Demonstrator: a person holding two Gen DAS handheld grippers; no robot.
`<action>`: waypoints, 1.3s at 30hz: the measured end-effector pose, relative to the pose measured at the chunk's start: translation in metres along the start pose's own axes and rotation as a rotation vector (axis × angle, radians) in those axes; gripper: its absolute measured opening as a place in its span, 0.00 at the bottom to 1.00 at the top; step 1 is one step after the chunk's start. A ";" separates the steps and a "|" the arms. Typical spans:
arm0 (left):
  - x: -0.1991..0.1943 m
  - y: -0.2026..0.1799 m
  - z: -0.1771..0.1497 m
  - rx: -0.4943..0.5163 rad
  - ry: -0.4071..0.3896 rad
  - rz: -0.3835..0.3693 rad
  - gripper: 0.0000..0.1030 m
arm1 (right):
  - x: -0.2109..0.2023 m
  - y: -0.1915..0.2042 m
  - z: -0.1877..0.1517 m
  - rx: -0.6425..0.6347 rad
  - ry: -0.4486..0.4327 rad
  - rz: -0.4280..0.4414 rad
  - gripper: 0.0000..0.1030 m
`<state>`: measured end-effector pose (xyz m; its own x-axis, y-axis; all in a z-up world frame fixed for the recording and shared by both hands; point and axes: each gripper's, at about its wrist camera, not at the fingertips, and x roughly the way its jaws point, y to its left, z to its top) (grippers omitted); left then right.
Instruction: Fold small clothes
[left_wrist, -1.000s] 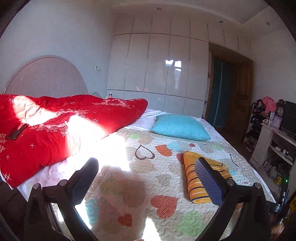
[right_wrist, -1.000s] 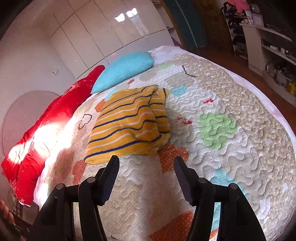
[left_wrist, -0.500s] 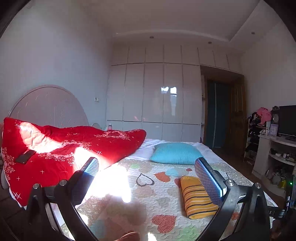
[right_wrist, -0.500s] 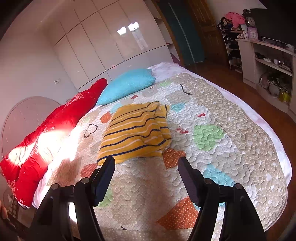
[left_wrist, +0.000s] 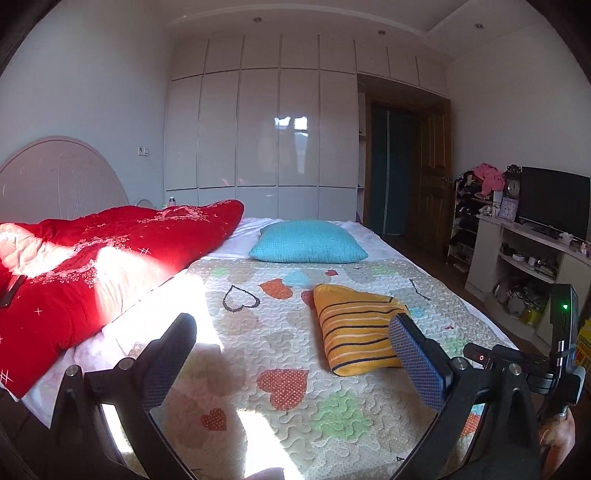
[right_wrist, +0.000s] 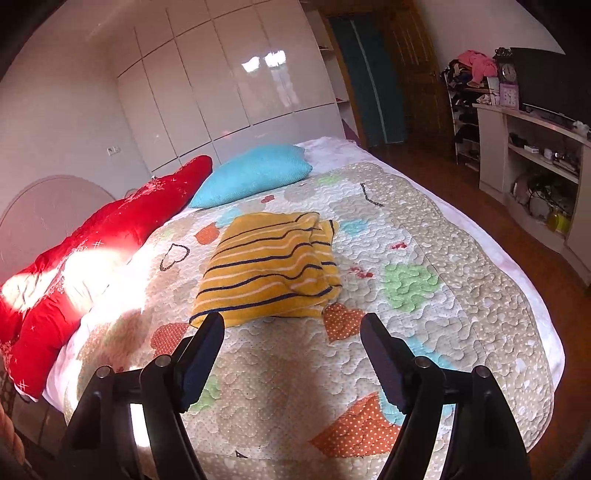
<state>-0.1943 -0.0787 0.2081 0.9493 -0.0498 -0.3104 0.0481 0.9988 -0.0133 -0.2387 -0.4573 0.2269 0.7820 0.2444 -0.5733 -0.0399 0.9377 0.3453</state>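
Both cameras now sit farther back from the yellow knit garment with navy and white stripes (right_wrist: 271, 266) than a second ago, the right view higher with more of the bed showing, and the right gripper (right_wrist: 291, 352) jaws have just been opening, nothing between them. The garment lies as a compact folded bundle near the middle of the quilted cream bedspread with coloured hearts (right_wrist: 461, 295), short of the turquoise square pillow (right_wrist: 255, 173) and well clear of the red embroidered duvet (left_wrist: 110, 258). Judging by its shape this piece looks folded and set down; no other loose small clothes show on the bed, so what is left is unclear, maybe fetching another item. Right gripper stands wide and empty above the bedspread just short of the garment's near edge, touching nothing. Left gripper (left_wrist: 291, 354) is also spread wide and empty, the garment showing past its right finger, no contact
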 end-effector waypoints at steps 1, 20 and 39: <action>0.001 0.000 -0.001 -0.004 0.005 -0.003 1.00 | 0.001 0.002 -0.002 -0.009 0.001 -0.005 0.80; 0.042 -0.014 -0.042 -0.011 0.164 0.000 1.00 | 0.029 -0.010 -0.037 -0.028 0.103 -0.047 0.82; 0.081 -0.008 -0.088 -0.029 0.355 0.047 1.00 | 0.047 0.003 -0.060 -0.094 0.139 -0.085 0.82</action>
<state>-0.1446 -0.0904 0.0997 0.7827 -0.0053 -0.6224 -0.0065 0.9998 -0.0166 -0.2393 -0.4284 0.1556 0.6918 0.1889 -0.6969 -0.0404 0.9738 0.2238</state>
